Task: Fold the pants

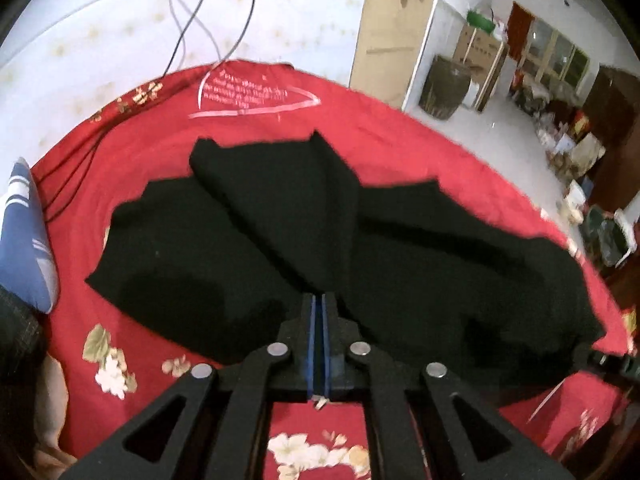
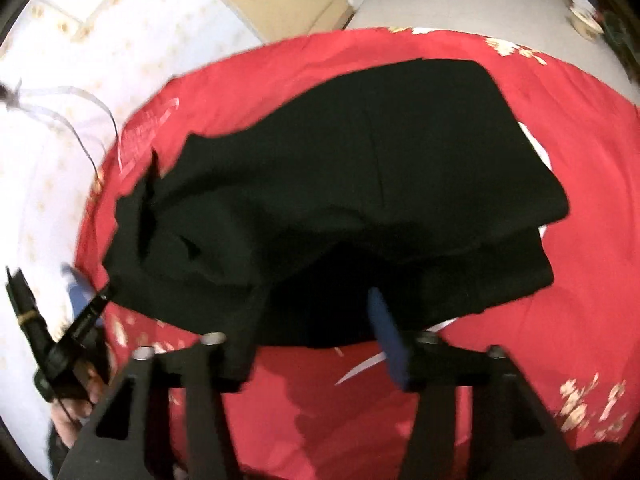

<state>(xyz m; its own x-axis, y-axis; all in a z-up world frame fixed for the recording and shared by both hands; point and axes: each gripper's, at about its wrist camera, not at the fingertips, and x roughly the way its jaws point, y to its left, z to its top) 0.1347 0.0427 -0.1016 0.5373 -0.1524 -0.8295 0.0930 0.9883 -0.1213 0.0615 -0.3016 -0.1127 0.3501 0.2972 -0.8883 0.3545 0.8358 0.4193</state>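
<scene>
Two grippers work over one pair of black pants [image 1: 320,240] spread on a red flowered bedspread [image 1: 132,344].

From the left wrist camera, the left gripper [image 1: 319,304] has its blue-lined fingers [image 1: 313,320] pressed together, and a ridge of black cloth runs straight up from the tips, so they look clamped on a pinch of the pants. The cloth rises toward the fingers like a tent while the rest lies flat on the spread. Beyond it are a pale wall with small gold marks, dark cables [image 1: 224,20] hanging down, a blue striped pillow [image 1: 24,236] at the left edge, and an open doorway onto a cluttered room with boxes and a big jar.

From the right wrist camera, the right gripper [image 2: 320,320] has its fingers [image 2: 384,328] wide apart, holding nothing, poised at the near edge of the pants [image 2: 360,184], which lie partly doubled over. The left gripper [image 2: 86,312] shows at the far left.

As I judge it, the risk is a lopsided fold: one pinch holds the cloth, so it may slip free or drag the lower layer askew. The picture is blurred, so the edges are hard to read.
</scene>
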